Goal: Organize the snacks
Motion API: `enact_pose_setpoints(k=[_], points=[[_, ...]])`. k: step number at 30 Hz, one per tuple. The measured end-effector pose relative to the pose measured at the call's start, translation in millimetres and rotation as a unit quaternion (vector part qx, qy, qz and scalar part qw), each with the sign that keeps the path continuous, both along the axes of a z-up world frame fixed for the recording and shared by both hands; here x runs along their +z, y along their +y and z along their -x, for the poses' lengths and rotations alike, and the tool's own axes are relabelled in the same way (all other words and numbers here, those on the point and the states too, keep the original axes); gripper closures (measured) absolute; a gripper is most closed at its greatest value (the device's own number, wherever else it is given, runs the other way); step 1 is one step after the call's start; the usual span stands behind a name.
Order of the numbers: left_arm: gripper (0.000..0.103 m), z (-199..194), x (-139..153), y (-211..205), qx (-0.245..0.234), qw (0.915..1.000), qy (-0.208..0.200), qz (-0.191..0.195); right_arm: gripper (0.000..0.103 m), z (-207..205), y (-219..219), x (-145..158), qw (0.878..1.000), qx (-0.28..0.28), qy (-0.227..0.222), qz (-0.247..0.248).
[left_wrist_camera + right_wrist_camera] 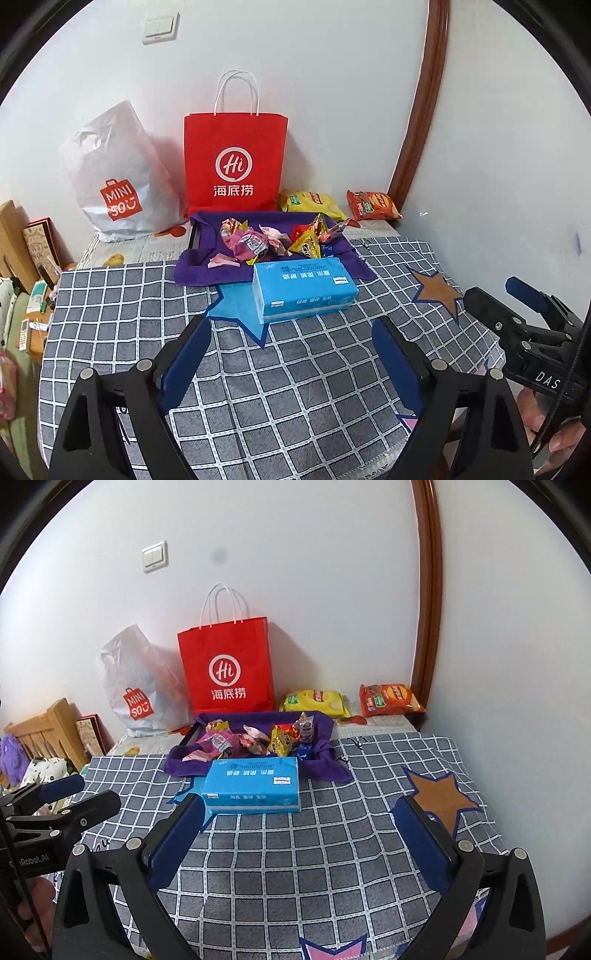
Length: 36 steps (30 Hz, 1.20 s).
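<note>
We are looking at a plain white wall carrying a double light switch, with a curved brown wooden door frame running up its right side, and a wooden headboard standing at far left.

Black left gripper, blue-padded jaws, silver screws.

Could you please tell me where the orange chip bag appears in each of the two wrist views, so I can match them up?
Left wrist view: the orange chip bag lies right of centre, at the far edge of the bed by the wall, beside the brown door frame.
Right wrist view: the orange chip bag lies further right, at the same spot.
Shared landmark: the red paper bag, standing against the wall, left of it in both.
</note>
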<state>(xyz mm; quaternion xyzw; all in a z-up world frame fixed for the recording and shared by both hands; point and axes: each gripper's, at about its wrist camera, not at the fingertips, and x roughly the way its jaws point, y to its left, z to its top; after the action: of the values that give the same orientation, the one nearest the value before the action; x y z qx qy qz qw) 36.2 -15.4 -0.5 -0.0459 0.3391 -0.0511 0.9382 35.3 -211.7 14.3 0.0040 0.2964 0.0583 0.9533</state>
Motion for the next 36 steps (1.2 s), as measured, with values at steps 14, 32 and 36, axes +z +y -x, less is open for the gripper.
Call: enact_pose_setpoints(k=[14, 32, 36], points=[[0.015, 2, 1, -2, -0.003, 1.0000, 0.000, 0.002, 0.002, 9, -4, 2, 1.000, -0.008, -0.002, -0.005], [0.015, 5, 3, -6, -0.006, 1.0000, -0.003, -0.001, 0.002, 13, -6, 3, 1.000, -0.007, -0.006, -0.005], [0.015, 4, 3, -7, -0.008, 1.0000, -0.004, -0.002, 0.002, 13, -6, 3, 1.000, -0.006, -0.006, -0.006]])
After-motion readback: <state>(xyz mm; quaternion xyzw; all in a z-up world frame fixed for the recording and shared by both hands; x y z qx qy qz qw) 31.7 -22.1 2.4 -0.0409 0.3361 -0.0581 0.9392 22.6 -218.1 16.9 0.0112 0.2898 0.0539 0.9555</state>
